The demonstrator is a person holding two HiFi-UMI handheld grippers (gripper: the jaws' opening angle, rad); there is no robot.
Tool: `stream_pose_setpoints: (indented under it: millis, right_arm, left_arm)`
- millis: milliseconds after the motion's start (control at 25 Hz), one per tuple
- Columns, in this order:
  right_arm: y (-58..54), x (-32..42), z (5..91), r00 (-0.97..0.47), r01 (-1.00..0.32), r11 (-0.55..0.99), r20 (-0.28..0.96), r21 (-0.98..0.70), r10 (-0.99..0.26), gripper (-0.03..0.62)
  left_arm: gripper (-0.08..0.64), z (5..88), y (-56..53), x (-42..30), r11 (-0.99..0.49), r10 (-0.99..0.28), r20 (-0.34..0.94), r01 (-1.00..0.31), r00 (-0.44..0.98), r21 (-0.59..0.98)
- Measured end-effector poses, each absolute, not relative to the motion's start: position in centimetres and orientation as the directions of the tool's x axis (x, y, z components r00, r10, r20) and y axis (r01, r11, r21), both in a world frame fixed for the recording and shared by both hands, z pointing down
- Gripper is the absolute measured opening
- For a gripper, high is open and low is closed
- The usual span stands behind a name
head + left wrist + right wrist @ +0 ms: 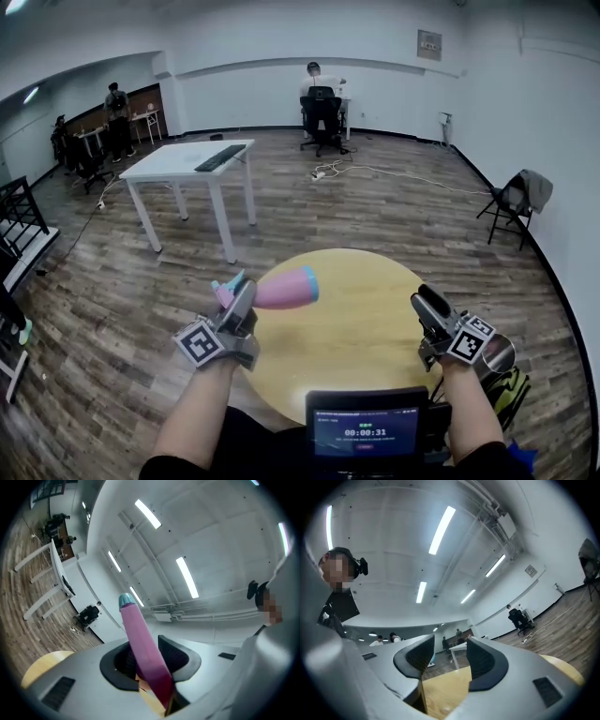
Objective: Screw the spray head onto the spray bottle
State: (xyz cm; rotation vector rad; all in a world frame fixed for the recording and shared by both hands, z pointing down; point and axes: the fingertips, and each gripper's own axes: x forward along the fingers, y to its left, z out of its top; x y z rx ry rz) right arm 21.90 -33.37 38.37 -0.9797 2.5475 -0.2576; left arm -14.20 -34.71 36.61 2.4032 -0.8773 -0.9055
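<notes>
between left tongs [231, 289], pink teal-tipped bottle [286, 289]

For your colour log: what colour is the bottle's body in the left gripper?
The bottle is pink; best in left gripper view.

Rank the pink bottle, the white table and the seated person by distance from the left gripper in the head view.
1. The pink bottle, clamped by the left gripper itself.
2. The white table, ahead on the left.
3. The seated person, at the far wall.
</notes>
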Motion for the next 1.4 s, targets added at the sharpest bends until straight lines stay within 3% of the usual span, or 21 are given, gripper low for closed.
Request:
stream_pose_setpoints:
  millis: [120, 200, 1400]
  right_arm:
    - [-33.3, 23.0, 39.3, -0.604, -0.665, 0.675, -0.301, -0.320, -0.738, 0.154]
    - [-33.5, 23.2, 39.8, -0.579, -0.705, 0.641, -0.277, -0.304, -0.767, 0.012]
    - [-33.6, 20.5, 41.0, -0.643, -0.688, 0.675, -0.207, -0.265, -0.737, 0.011]
  left_arm:
    - [0.134, 37.2, -34.0, -15.9, -0.680, -0.723, -0.453, -0.421, 0.522, 0.601]
    - [0.135, 37.8, -33.7, -16.8, -0.667, -0.737, -0.467, -0.409, 0.489, 0.623]
    - [0.133, 37.9, -32.7, -16.9, -0.658, -0.748, -0.481, -0.421, 0.457, 0.624]
